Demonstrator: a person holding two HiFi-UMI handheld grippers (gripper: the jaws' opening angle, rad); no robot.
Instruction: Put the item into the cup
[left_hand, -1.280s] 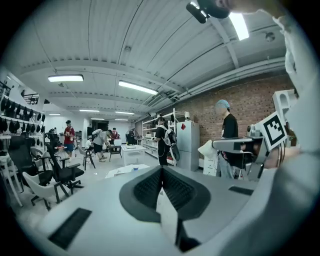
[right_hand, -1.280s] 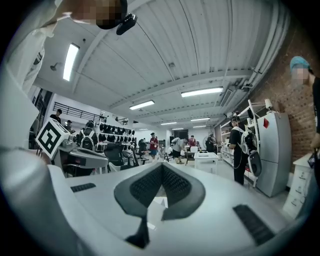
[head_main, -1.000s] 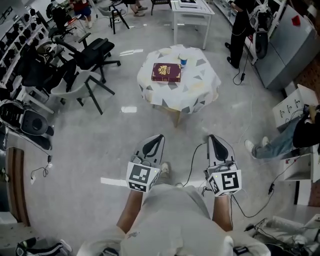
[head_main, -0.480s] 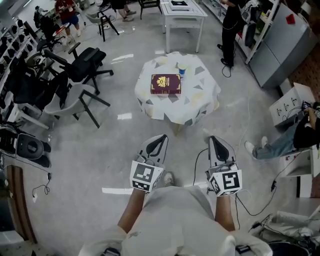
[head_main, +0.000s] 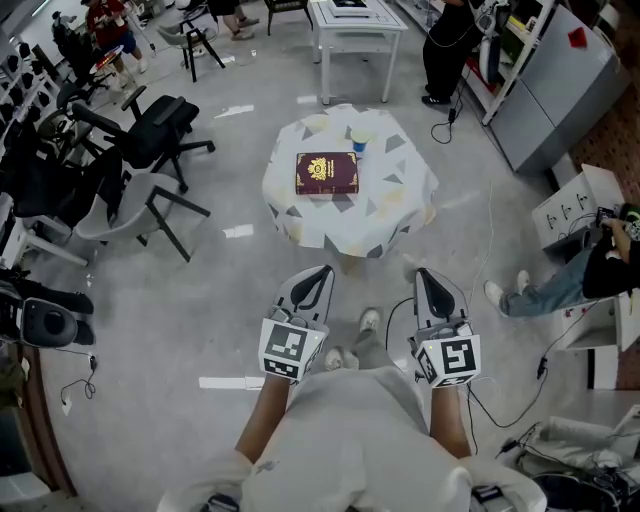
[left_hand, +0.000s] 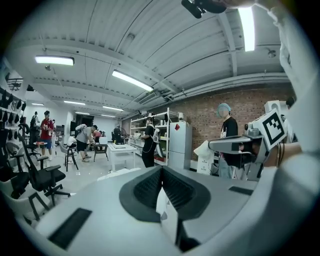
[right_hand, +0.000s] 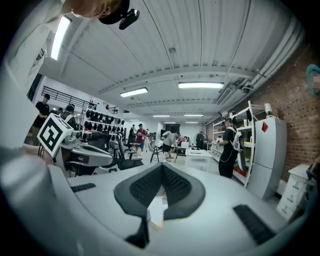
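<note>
A round table (head_main: 400, 205) under a white cloth with grey triangles stands ahead on the floor. On it lie a dark red book (head_main: 327, 172) and, just behind the book, a small pale cup (head_main: 359, 142) with something blue at its base. My left gripper (head_main: 318, 272) and right gripper (head_main: 425, 275) are held side by side at waist height, well short of the table. Both are shut with nothing in them. Seen from the left gripper (left_hand: 161, 170) and the right gripper (right_hand: 162, 167), the jaws meet at their tips.
Black office chairs (head_main: 150, 130) stand to the left of the table. A white table (head_main: 355, 25) stands behind it. A grey cabinet (head_main: 560, 85) is at the right. A person (head_main: 450, 45) stands at the back, another sits at the right (head_main: 560, 280). A cable (head_main: 480, 400) runs across the floor.
The person has walked forward: the round table has come nearer to the grippers and sits lower in the head view. Both grippers stay shut and side by side.
</note>
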